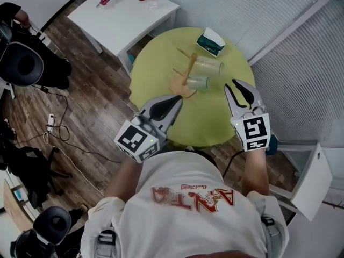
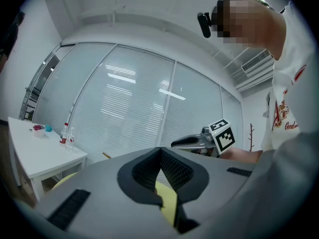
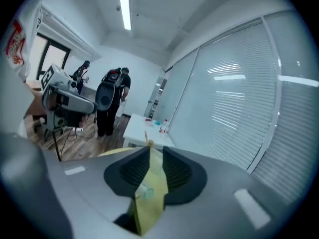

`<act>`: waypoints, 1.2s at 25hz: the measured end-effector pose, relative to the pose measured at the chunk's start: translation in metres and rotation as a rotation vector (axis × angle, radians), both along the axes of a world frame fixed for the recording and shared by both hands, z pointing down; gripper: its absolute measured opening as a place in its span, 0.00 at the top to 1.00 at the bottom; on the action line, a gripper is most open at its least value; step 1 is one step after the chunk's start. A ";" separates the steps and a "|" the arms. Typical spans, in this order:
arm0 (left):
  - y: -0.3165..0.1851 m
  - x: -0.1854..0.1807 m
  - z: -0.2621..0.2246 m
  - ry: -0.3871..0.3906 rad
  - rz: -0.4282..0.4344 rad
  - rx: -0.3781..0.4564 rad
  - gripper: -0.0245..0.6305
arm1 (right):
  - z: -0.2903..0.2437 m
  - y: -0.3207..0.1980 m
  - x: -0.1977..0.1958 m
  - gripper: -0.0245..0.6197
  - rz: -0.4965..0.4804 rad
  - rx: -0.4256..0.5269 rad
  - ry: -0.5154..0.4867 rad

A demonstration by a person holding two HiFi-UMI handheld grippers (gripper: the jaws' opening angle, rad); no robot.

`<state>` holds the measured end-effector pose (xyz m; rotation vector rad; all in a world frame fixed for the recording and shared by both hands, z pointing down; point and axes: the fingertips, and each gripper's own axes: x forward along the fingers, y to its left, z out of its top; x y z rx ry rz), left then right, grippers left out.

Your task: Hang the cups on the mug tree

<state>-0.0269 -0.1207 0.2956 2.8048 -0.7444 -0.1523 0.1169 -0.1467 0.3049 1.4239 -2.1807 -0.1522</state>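
A: Where are the cups (image 1: 207, 66)?
B: They seem hung on the mug tree (image 1: 189, 67), mid table (image 1: 210, 118), ahead between both tools. Left tool (image 1: 176, 99) closed, empty, nearer; right tool (image 1: 232, 86) slightly open, empty.

Two cups (image 1: 209, 67) (image 1: 198, 83), one mug tree (image 1: 188, 69), two tables (image 1: 156, 74) (image 1: 129, 20), two tongs (image 1: 179, 98) (image 1: 230, 84)

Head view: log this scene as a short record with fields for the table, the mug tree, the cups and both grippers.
table: round, yellow-green
mug tree: wooden, upright near the table's middle
far cup: clear, on the mug tree, seems to hang from a peg
near cup: clear, on the mug tree, lower down by the base
box: green and white, at the table's far edge
left gripper: jaws together, empty
right gripper: jaws slightly apart, nothing between them
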 end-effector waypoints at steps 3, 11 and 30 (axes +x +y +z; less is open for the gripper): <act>0.005 0.009 -0.009 -0.015 -0.007 0.021 0.95 | -0.013 0.012 0.004 0.95 -0.003 0.088 -0.121; 0.009 0.018 -0.024 -0.046 -0.032 0.057 0.95 | -0.034 0.037 0.006 0.96 -0.068 0.170 -0.312; 0.016 0.040 -0.037 -0.041 -0.041 0.089 0.95 | -0.042 0.058 0.023 0.96 -0.095 0.169 -0.484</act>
